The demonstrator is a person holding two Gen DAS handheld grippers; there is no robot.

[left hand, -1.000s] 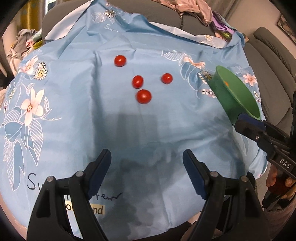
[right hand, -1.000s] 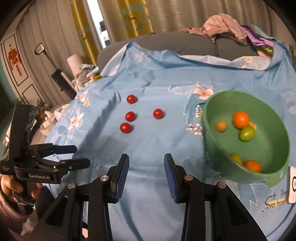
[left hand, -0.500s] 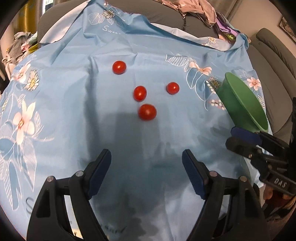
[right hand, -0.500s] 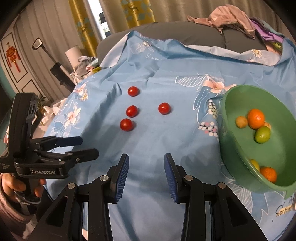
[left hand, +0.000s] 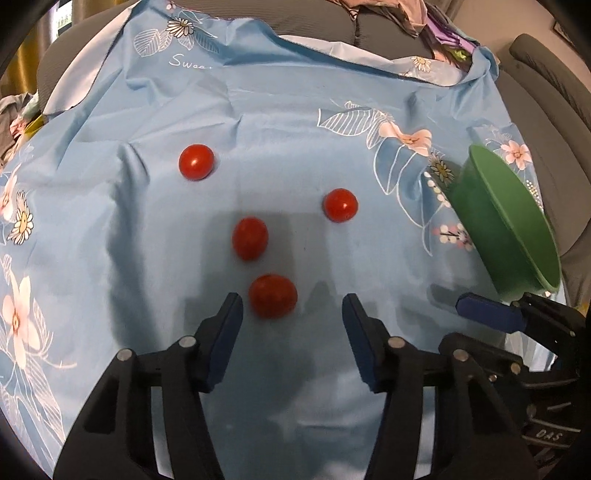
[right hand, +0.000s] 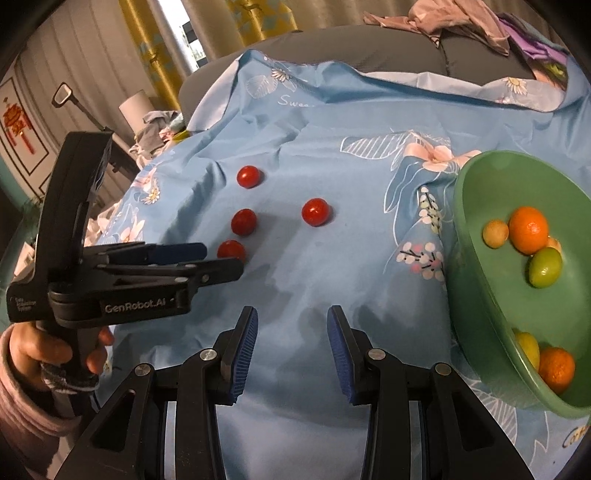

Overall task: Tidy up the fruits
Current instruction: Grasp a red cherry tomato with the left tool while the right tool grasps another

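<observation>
Several red cherry tomatoes lie on the blue flowered cloth (left hand: pixel 155 295). The nearest tomato (left hand: pixel 273 301) sits at the tips of my left gripper (left hand: pixel 291 306), close to the left finger, with no pad touching it. The jaws are closing. Beyond it lie other tomatoes (left hand: pixel 250 238) (left hand: pixel 340 205) (left hand: pixel 196 161). In the right wrist view the left gripper (right hand: pixel 223 258) reaches in from the left, partly covering that tomato (right hand: pixel 231 249). My right gripper (right hand: pixel 292 321) hovers over bare cloth, open, with nothing between its fingers. A green bowl (right hand: pixel 465 295) to its right holds oranges and small green and yellow fruits.
A grey sofa (right hand: pixel 461 51) behind the cloth carries a pile of clothes (right hand: pixel 461 18). A hand in a pink sleeve (right hand: pixel 22 406) holds the left gripper. Yellow curtains (right hand: pixel 258 14) and clutter stand at the back left. The bowl (left hand: pixel 498 229) is near the cloth's right edge.
My left gripper has moved forward to the tomatoes and its jaws have narrowed; the nearest tomato now sits at its tips. The right gripper has shifted a little, and the bowl sits further right in its view.
</observation>
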